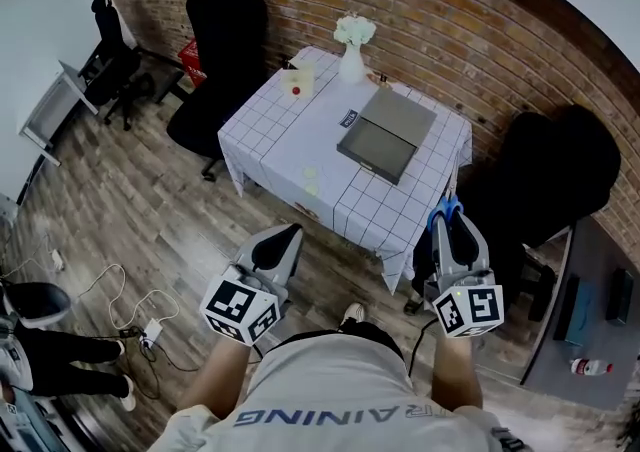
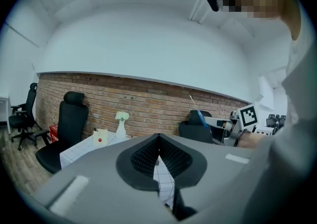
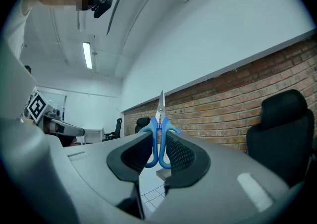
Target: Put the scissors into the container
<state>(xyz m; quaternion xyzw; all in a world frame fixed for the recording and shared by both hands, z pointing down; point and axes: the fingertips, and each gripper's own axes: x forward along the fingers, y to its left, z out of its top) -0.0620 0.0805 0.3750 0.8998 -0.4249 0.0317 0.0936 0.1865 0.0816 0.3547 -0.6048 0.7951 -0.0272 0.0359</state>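
Blue-handled scissors stand upright between the pads of my right gripper, blades pointing up past the jaws; the gripper is shut on the handles. In the head view the scissors stick out of the right gripper, held off the near right corner of the table. A flat grey container lies on the checked tablecloth, well ahead of both grippers. My left gripper is held low in front of the table; its pads meet with nothing between them.
A white vase of flowers and a small cream cup with a red dot stand at the table's far side. Black office chairs flank the table by the brick wall. Cables lie on the wooden floor at left.
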